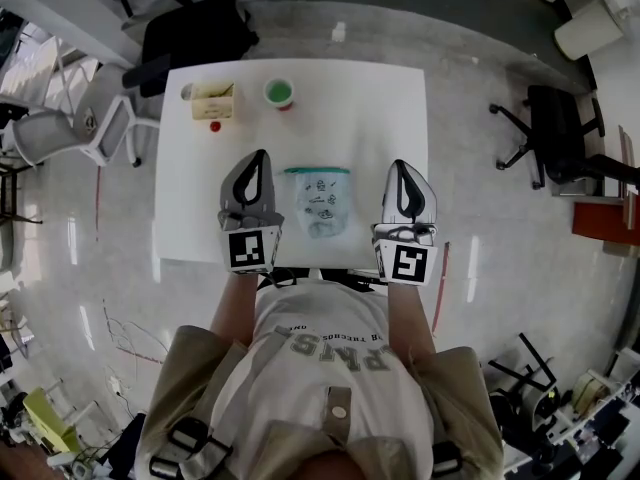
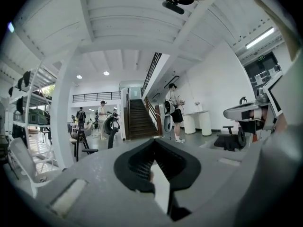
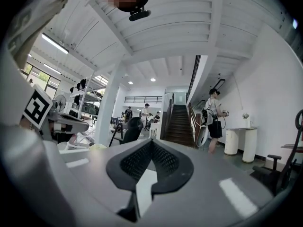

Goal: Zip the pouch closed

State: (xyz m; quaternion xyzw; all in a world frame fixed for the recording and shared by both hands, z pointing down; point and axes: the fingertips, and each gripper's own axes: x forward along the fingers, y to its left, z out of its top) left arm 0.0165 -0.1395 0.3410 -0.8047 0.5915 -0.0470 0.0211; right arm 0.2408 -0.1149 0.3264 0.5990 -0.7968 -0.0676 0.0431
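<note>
A clear pouch (image 1: 321, 205) with dark printed figures and a teal zipper strip (image 1: 317, 171) along its far edge lies flat on the white table (image 1: 380, 98), near the front edge. My left gripper (image 1: 260, 156) hovers just left of it and my right gripper (image 1: 399, 165) just right of it, neither touching it. Both point away from me, level over the table. In the left gripper view the left gripper (image 2: 154, 141) has its jaws together with nothing between them. The right gripper (image 3: 151, 141) looks the same in the right gripper view. Neither gripper view shows the pouch.
A yellow box (image 1: 213, 100), a small red thing (image 1: 215, 125) and a green cup (image 1: 279, 92) stand at the table's far left. A black office chair (image 1: 195, 28) is behind the table, a white chair (image 1: 90, 128) to its left, another black chair (image 1: 560, 133) at right. People (image 2: 174, 112) stand far off by a staircase (image 2: 138, 119).
</note>
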